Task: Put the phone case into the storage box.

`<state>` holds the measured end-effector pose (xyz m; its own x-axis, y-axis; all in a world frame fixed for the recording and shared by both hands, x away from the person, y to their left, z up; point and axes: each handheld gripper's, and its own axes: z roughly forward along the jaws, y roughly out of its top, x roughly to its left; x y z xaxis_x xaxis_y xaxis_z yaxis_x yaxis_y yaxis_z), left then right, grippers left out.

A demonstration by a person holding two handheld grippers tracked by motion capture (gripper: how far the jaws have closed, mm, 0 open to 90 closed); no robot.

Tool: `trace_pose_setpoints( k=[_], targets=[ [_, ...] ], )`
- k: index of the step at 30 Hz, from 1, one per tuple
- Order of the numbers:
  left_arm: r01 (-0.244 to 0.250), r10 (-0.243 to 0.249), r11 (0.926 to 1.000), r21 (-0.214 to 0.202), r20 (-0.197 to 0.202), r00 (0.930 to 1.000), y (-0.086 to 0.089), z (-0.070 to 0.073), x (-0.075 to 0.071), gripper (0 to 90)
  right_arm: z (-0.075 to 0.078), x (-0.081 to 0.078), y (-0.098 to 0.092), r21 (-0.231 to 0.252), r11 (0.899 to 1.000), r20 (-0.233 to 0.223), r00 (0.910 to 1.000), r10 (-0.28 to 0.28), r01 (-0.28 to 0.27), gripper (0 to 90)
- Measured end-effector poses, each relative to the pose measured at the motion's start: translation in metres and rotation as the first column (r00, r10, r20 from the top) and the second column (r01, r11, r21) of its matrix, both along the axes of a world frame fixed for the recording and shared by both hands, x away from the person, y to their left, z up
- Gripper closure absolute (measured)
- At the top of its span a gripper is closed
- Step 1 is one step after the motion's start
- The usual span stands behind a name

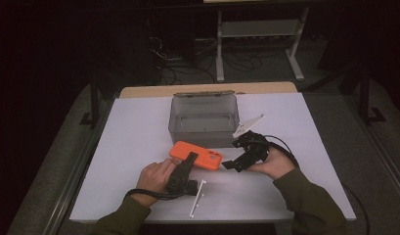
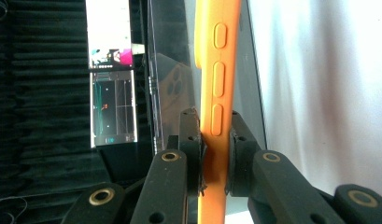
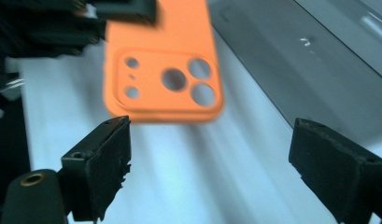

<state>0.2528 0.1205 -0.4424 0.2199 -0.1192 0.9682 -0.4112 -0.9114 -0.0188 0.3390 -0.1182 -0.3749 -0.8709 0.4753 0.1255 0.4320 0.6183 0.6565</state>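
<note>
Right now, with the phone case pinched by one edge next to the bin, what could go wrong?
1. The left gripper clamps the orange phone case only along one side edge, so it may twist or slip out.
2. The right gripper is open with nothing between its jaws; closing in, it could knock the case's camera end.
3. The clear bin stands close behind; a swing could bump it.
</note>
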Motion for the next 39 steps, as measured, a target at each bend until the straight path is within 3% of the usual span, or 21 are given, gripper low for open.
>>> trace_pose_setpoints(
  k=[8,12,17,23,32,39],
  targets=[
    [-0.006,0.006,1.0000,0.005,0.003,1.0000,0.002,0.002,-0.001,79.7,-0.014,-0.007,-0.018,-0.005,0.997,0.038,0.9967,-0.072,0.072,7.7],
    [-0.008,0.008,0.9999,0.009,0.002,1.0000,0.001,0.002,-0.001,79.7,-0.024,-0.010,-0.023,-0.016,0.992,0.066,0.9905,-0.121,0.122,5.4],
    [-0.006,0.006,1.0000,0.006,0.004,1.0000,0.001,0.002,-0.002,79.8,-0.032,-0.015,-0.029,-0.012,0.983,0.118,0.9768,-0.179,0.181,1.6],
    [-0.004,0.004,1.0000,0.001,0.004,1.0000,0.001,0.003,-0.002,79.8,-0.037,-0.021,-0.033,0.005,0.971,0.195,0.9525,-0.234,0.238,0.6],
    [-0.004,0.004,0.9999,-0.010,0.000,1.0000,0.001,0.003,-0.002,79.8,-0.050,-0.034,-0.044,0.034,0.953,0.224,0.9274,-0.299,0.300,0.0],
    [-0.003,0.003,0.9998,-0.021,-0.003,1.0000,0.002,0.005,-0.002,79.7,-0.059,-0.045,-0.051,0.044,0.946,0.237,0.9163,-0.323,0.322,0.0]
  ],
)
